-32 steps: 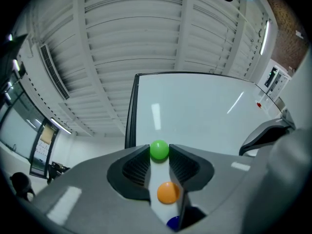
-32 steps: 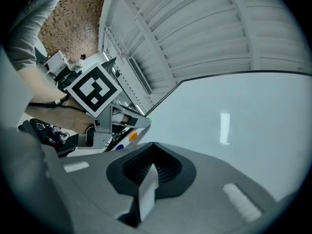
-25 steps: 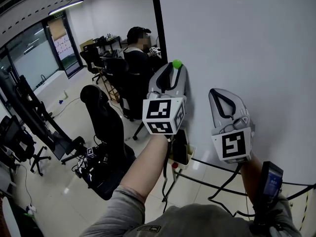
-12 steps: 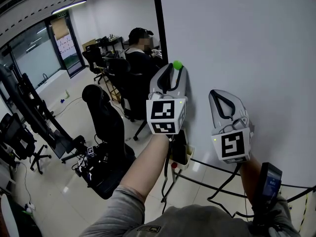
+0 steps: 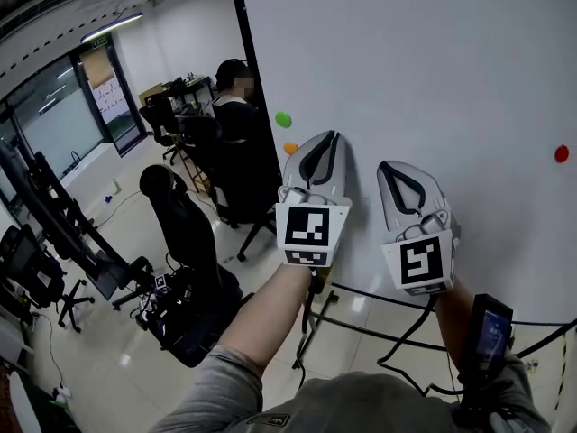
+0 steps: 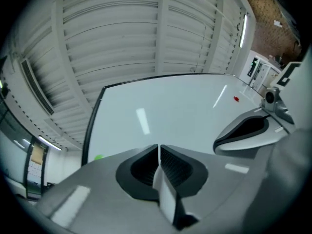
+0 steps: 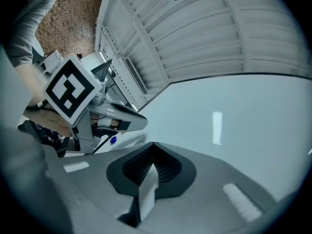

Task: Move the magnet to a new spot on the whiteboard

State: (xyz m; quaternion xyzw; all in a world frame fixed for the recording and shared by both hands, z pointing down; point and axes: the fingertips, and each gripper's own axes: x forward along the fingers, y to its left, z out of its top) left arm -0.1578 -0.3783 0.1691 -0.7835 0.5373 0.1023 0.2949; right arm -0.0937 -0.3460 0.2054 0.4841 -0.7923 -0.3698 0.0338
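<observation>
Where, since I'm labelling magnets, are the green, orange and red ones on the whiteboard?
green magnet (image 5: 283, 119): head view, its centre.
orange magnet (image 5: 289, 148): head view, its centre.
red magnet (image 5: 562, 154): head view, its centre.

The room is bright. A long lamp (image 5: 117, 23) on the ceiling, left of the whiteboard (image 5: 433, 79), gives white light. The whiteboard shines, and a bright streak (image 6: 142, 121) of glare sits on it. Both gripper views bend round at the edges and have dark corners.

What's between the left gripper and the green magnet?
Nothing visible: only bare whiteboard separates the left gripper, its empty jaws closing, from the green magnet. The orange magnet sits just below that line.
</observation>
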